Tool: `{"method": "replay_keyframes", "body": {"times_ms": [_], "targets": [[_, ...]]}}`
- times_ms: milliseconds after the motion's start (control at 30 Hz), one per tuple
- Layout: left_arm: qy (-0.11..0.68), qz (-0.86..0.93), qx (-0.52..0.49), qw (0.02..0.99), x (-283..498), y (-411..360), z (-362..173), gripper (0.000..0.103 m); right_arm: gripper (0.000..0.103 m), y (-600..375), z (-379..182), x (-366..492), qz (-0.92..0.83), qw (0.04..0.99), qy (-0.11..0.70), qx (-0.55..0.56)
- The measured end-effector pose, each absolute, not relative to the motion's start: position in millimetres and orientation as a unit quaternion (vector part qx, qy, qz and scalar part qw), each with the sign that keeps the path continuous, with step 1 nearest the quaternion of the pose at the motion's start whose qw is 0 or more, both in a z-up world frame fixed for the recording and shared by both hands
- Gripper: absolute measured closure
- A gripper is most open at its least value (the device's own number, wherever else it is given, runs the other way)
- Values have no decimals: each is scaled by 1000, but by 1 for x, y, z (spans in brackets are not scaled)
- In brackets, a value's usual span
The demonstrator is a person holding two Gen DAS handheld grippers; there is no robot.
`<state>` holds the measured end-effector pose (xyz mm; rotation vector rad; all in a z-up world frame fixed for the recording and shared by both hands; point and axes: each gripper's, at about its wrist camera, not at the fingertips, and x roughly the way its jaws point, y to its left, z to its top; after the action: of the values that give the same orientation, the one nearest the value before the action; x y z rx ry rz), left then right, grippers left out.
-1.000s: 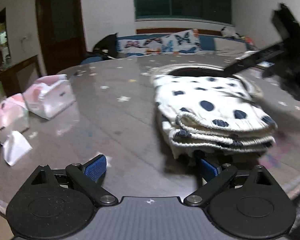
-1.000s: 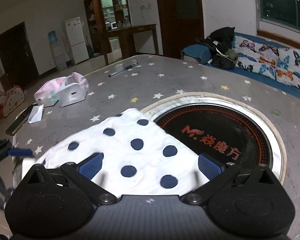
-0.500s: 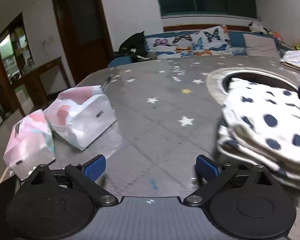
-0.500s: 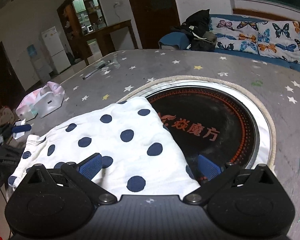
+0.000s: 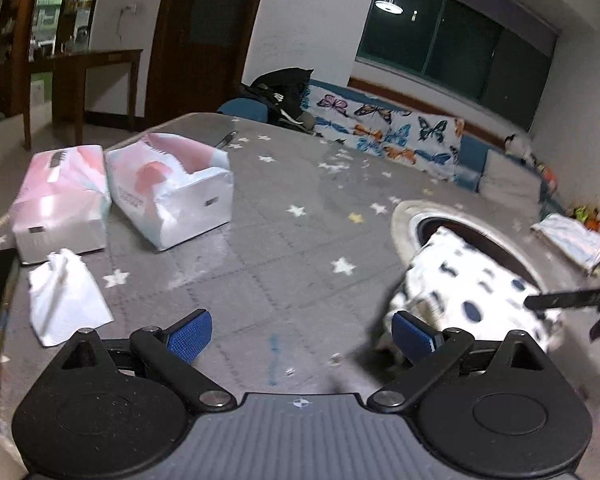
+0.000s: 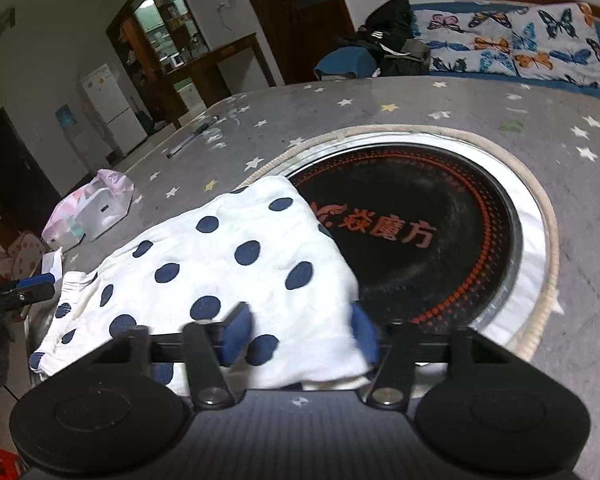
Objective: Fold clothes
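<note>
right wrist view shows our right gripper (image 6: 300, 334) low over the near corner of the folded polka-dot cloth (image 6: 236, 256). a second ago its jaws stood wide apart above the cloth; now they are closing, with the cloth's corner bunched between the blue pads (image 6: 236, 332). whether the pads press the fabric yet we cannot tell for sure, but the cloth bulges up between them and touches both.

the cloth lies on the grey star-print table (image 6: 460, 96), its far corner overlapping the rim of the round black cooktop (image 6: 428, 240) set into the table. compared with the earlier frames it has kept its place, still half on the cooktop ring; only our view has dropped closer to its edge.

left wrist view has changed more. a second ago the stacked hems of the cloth filled the middle, just ahead of the left gripper (image 5: 300, 332); now the cloth (image 5: 472, 292) sits off to the right, blurred, beside the right-hand pad. the left jaws are spread wide with only bare table between them, as before. two pink-and-white tissue packs (image 5: 168, 196) and a loose white tissue (image 5: 64, 292) have swung into view at left. a dark finger of the right gripper (image 5: 572, 298) crosses the cloth's far side.
</note>
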<state>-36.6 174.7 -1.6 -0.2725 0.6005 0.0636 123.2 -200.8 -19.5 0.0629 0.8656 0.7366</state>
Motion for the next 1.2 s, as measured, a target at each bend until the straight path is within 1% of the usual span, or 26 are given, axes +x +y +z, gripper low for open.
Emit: {"method": "replay_keyframes", "body": {"times_ms": [33, 67, 133, 233, 333, 500, 567, 633, 667, 700, 767, 800, 833, 867, 933, 967, 1033, 1100, 1133, 1200], "targets": [[293, 28, -132, 947, -34, 172, 0, 5, 72, -203, -20, 122, 346, 843, 410, 33], [292, 26, -129, 947, -31, 170, 1, 5, 75, -206, -20, 120, 344, 844, 411, 37], [290, 20, -125, 949, -25, 165, 3, 5, 83, -212, -20, 116, 340, 845, 410, 45], [290, 10, -118, 950, -16, 158, 4, 5, 89, -221, -18, 104, 331, 851, 404, 54], [289, 1, -108, 951, -10, 152, 5, 5, 93, -229, -15, 84, 320, 858, 398, 60], [283, -17, -97, 954, -3, 141, 9, 5, 94, -244, -10, 39, 282, 878, 385, 42], [282, -24, -97, 954, 0, 137, 10, 5, 94, -249, -12, 28, 274, 877, 392, 48], [279, -31, -98, 955, 2, 133, 12, 5, 87, -253, -11, 23, 270, 878, 391, 53], [277, -35, -98, 955, 3, 130, 13, 5, 85, -254, -8, 23, 269, 881, 387, 56], [275, -39, -95, 956, 4, 126, 15, 5, 80, -255, -5, 22, 267, 883, 382, 58], [274, -46, -88, 957, 6, 119, 17, 5, 79, -257, 2, 24, 265, 887, 373, 61], [275, -49, -82, 957, 7, 115, 17, 5, 77, -256, 6, 26, 266, 889, 367, 58], [276, -50, -76, 957, 9, 111, 16, 5, 69, -255, 9, 28, 268, 892, 360, 55], [279, -51, -71, 956, 11, 108, 15, 5, 65, -253, 11, 31, 271, 893, 356, 51], [287, -49, -58, 955, 14, 101, 12, 5, 50, -246, 13, 38, 277, 895, 348, 42], [291, -47, -54, 954, 16, 99, 10, 5, 47, -241, 13, 42, 280, 895, 345, 38], [299, -45, -49, 952, 19, 96, 6, 5, 34, -230, 11, 50, 284, 894, 345, 36], [309, -39, -43, 949, 24, 94, 2, 5, 30, -218, 6, 59, 291, 890, 348, 37], [313, -36, -40, 948, 26, 93, 0, 5, 26, -212, 4, 63, 295, 889, 349, 34], [322, -33, -39, 945, 29, 93, -4, 5, 22, -204, 1, 68, 300, 886, 352, 29]]}}
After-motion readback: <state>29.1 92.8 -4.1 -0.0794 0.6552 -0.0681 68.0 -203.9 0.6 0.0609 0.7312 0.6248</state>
